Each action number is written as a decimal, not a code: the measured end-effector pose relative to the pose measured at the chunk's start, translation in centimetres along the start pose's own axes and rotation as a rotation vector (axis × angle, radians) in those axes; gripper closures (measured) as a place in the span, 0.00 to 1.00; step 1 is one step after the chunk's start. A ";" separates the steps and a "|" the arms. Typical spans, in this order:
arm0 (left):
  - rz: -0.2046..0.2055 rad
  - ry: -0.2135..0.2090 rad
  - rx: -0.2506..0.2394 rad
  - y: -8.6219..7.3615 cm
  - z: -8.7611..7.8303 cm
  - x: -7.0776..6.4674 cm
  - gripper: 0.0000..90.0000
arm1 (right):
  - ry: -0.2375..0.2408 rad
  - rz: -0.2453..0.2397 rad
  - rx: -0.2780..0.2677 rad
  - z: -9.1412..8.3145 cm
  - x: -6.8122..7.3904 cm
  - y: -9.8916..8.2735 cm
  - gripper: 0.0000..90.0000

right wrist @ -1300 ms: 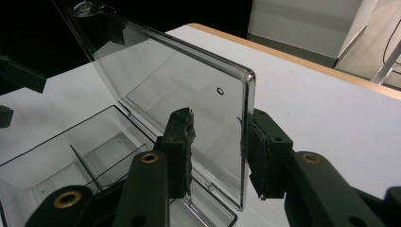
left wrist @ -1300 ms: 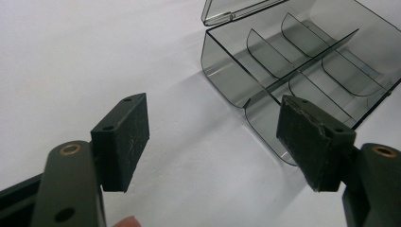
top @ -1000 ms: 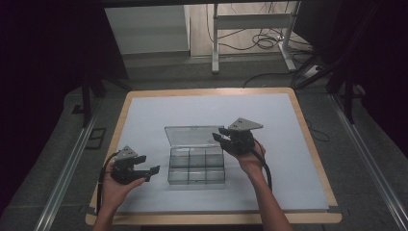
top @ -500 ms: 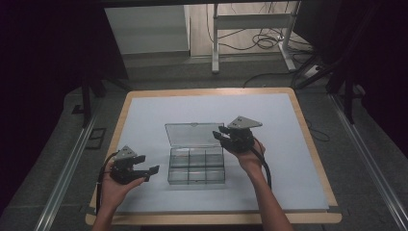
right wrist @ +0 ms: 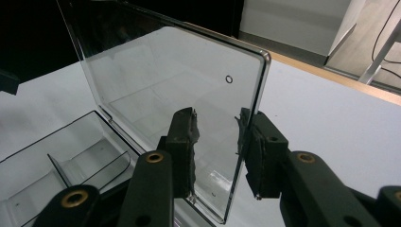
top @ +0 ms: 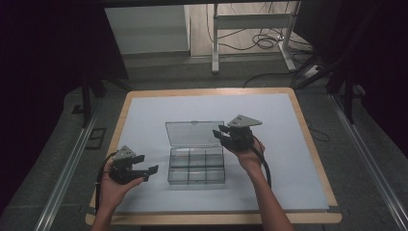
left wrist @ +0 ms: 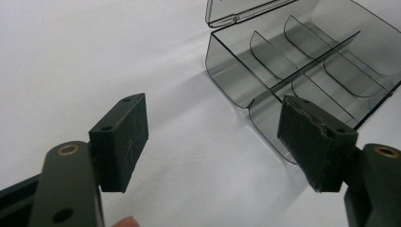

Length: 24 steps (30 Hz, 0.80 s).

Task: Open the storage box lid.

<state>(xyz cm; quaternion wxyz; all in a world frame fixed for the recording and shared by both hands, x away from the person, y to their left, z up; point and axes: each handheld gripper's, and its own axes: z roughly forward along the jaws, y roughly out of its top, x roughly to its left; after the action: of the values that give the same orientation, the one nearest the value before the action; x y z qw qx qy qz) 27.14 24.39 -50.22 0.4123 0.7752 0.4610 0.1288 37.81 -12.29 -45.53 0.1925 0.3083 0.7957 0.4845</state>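
A clear smoky plastic compartment box [top: 196,166] sits mid-table with its lid [top: 192,134] swung up and back. It holds several empty cells. My right gripper [top: 219,134] is at the lid's right edge. In the right gripper view the lid [right wrist: 165,80] stands upright, its edge between the jaws of my right gripper [right wrist: 215,137]. The edge is close to the right pad [right wrist: 253,151], and a gap shows at the left pad, so the jaws are open. My left gripper [top: 150,163] hovers left of the box, open and empty. Its view has the box [left wrist: 302,61] just beyond the wide jaws of my left gripper [left wrist: 213,137].
The white mat [top: 298,159] covers a wooden-edged table [top: 312,144]. Metal rails [top: 67,168] run along both sides on the floor. A desk frame and cables [top: 260,41] stand beyond the far edge.
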 end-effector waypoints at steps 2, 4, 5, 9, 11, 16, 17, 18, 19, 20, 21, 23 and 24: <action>0.000 0.000 0.000 0.0 0.0 0.0 0.29 | 0.000 0.004 0.000 0.1 -0.1 0.0 0.73; 0.001 0.000 0.001 0.0 0.0 0.0 0.29 | 0.001 0.007 0.002 0.1 -0.2 0.0 0.73; 0.000 0.000 0.001 0.0 0.0 0.0 0.29 | -0.001 0.007 0.000 0.2 -0.3 0.0 0.73; 0.001 0.002 -0.002 0.0 0.0 0.1 0.29 | -0.002 0.012 0.004 0.3 -0.4 0.1 0.73; 0.001 0.002 -0.001 0.0 -0.1 0.1 0.29 | -0.003 0.013 0.006 0.4 -0.4 0.1 0.73; -0.002 0.003 -0.001 -0.1 0.0 0.1 0.29 | -0.004 0.023 0.003 0.6 -0.7 0.1 0.74; -0.001 0.002 -0.001 -0.1 0.0 0.1 0.29 | -0.005 0.022 0.002 0.6 -0.7 0.1 0.74; -0.002 0.002 0.001 -0.1 0.0 0.2 0.29 | -0.006 0.022 0.001 0.6 -0.7 0.0 0.74; -0.003 0.002 0.002 -0.1 0.0 0.2 0.29 | -0.007 0.021 0.001 0.6 -0.8 0.0 0.74; -0.004 0.003 0.002 -0.1 0.0 0.2 0.29 | -0.006 0.022 0.003 0.7 -0.8 0.0 0.74; -0.005 0.003 0.002 -0.1 0.0 0.2 0.29 | -0.008 0.023 0.003 0.7 -0.8 0.0 0.74; -0.006 0.002 0.000 -0.1 0.0 0.3 0.29 | -0.011 0.025 0.003 0.8 -0.9 0.0 0.74; -0.006 0.003 0.000 -0.1 -0.1 0.3 0.29 | -0.012 0.027 0.002 0.8 -0.9 0.0 0.74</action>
<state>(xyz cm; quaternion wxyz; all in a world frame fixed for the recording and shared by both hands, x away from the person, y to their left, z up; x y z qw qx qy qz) 27.19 24.67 -50.32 0.4122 0.7736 0.4637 0.1287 38.96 -12.35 -45.89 0.1906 0.3219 0.7907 0.4846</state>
